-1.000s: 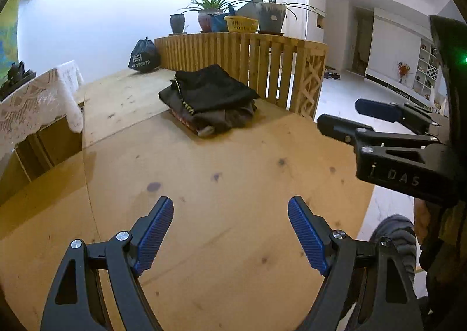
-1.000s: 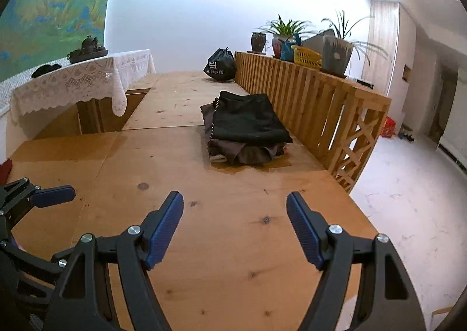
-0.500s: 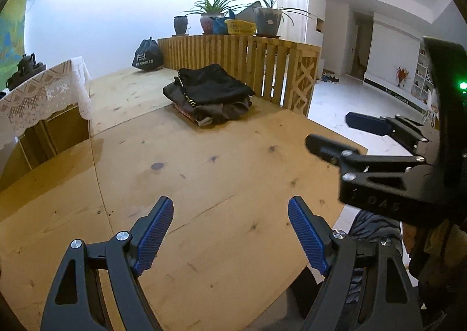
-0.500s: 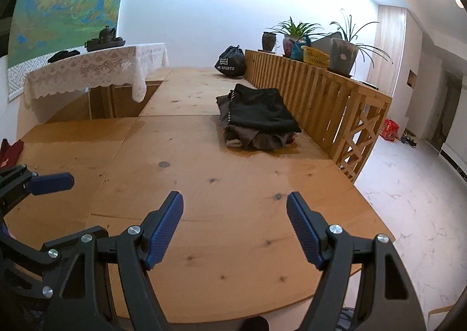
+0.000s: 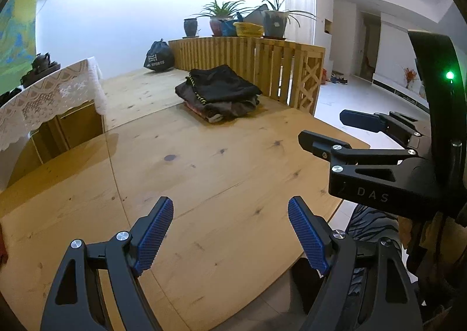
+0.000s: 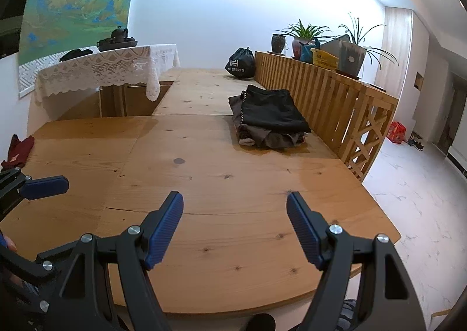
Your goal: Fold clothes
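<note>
1. Closest to me, the left gripper (image 5: 230,231) hangs over the near edge of the wooden table (image 5: 204,173), fingers spread wide, nothing between them.
2. Beside it, the right gripper (image 6: 235,228) is just as wide and just as empty.
3. The boards under both tools carry no garment.
4. Off at the left edge lies a dark red cloth (image 6: 18,148), bunched rather than squared; I'd guess that is what remains to fold.
5. Further back, against the slatted wooden fence (image 6: 318,97), sits a stack of folded clothes (image 6: 270,116), a black piece on top, so a good share looks finished.
6. Behind that rests a black sports bag (image 6: 240,64).
</note>
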The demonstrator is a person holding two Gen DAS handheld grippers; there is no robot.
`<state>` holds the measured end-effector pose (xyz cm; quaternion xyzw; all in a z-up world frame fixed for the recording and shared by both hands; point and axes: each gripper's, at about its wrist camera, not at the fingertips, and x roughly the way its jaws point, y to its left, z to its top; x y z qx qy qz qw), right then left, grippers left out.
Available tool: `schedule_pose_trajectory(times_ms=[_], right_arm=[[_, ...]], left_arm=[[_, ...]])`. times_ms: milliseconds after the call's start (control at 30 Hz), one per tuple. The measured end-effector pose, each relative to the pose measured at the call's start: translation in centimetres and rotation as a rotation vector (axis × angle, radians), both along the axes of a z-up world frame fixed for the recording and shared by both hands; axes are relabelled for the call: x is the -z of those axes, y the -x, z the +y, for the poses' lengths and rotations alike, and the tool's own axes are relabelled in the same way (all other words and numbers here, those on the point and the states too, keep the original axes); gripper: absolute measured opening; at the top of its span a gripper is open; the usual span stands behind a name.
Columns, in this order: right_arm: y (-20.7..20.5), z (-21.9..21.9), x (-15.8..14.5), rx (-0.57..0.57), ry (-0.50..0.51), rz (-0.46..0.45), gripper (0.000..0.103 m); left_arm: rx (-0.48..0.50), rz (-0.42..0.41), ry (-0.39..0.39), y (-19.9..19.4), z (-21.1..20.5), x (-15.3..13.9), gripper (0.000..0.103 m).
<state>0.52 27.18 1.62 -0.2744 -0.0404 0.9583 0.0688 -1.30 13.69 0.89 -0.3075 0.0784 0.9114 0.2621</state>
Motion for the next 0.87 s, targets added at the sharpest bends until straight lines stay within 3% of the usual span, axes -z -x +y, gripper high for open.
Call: schedule_pose_trajectory(times_ms=[367, 867], right_arm=[[-0.5, -1.3, 0.2, -0.031, -0.016, -0.004, 0.073], [-1.2, -1.4, 0.5, -0.034, -0.034, -0.012, 0.073]], left_arm=[[-0.045, 0.001, -0.006, -0.6, -2.0, 0.0, 0.080], [-0.013, 0.070, -0.012, -2.3, -1.6, -0.8, 0.080]])
